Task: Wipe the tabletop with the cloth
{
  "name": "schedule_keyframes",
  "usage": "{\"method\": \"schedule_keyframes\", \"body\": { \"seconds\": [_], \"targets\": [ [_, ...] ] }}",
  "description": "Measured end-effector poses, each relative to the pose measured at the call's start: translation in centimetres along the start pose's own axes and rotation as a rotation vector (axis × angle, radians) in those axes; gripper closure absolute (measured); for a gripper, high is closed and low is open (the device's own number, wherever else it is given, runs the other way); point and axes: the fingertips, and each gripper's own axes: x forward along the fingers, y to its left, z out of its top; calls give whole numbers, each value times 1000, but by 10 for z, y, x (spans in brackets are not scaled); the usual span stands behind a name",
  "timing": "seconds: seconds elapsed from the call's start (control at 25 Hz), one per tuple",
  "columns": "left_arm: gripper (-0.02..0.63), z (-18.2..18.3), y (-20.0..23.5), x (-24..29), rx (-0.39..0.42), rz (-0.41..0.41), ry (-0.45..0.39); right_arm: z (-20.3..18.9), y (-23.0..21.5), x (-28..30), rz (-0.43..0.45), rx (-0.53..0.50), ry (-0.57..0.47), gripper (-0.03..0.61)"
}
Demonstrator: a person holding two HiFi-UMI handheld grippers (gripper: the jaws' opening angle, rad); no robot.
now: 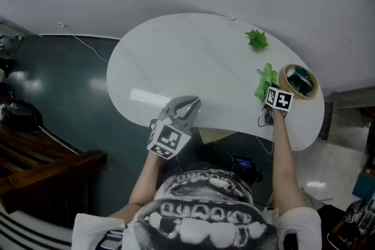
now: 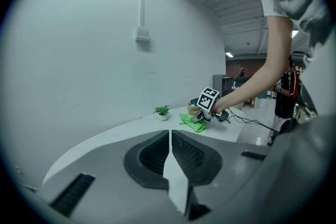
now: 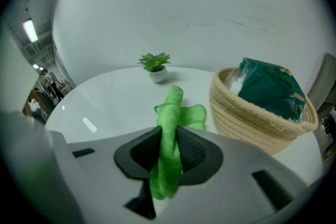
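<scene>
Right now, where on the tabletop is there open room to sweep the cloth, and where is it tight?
The tabletop is bare from the left gripper across to the far edge and right to the small plant. The right end is crowded: the right gripper holds the cloth beside the basket.

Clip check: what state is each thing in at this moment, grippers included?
Left gripper: shut, empty.
Right gripper: shut on the cloth.
Cloth: bunched, pinched between the jaws, far end lying on the table.
Basket: upright, with a teal packet inside.
Plant: upright on the table.
</scene>
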Motion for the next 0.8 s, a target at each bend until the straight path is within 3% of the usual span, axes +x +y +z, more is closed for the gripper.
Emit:
{"method": "schedule_keyframes", "body": {
  "seconds": [0.2, 0.44, 0.8],
  "targets": [
    [599, -27, 44, -23, -27, 47, 40, 25, 90, 8, 114, -23, -56, 502],
    [599, -45, 114, -66, -42, 106, 39, 48, 256, 24, 316, -101, -74, 502],
    [600, -109, 216, -164, -79, 214, 101, 59, 491, 47, 542, -198, -59, 502]
  ]
}}
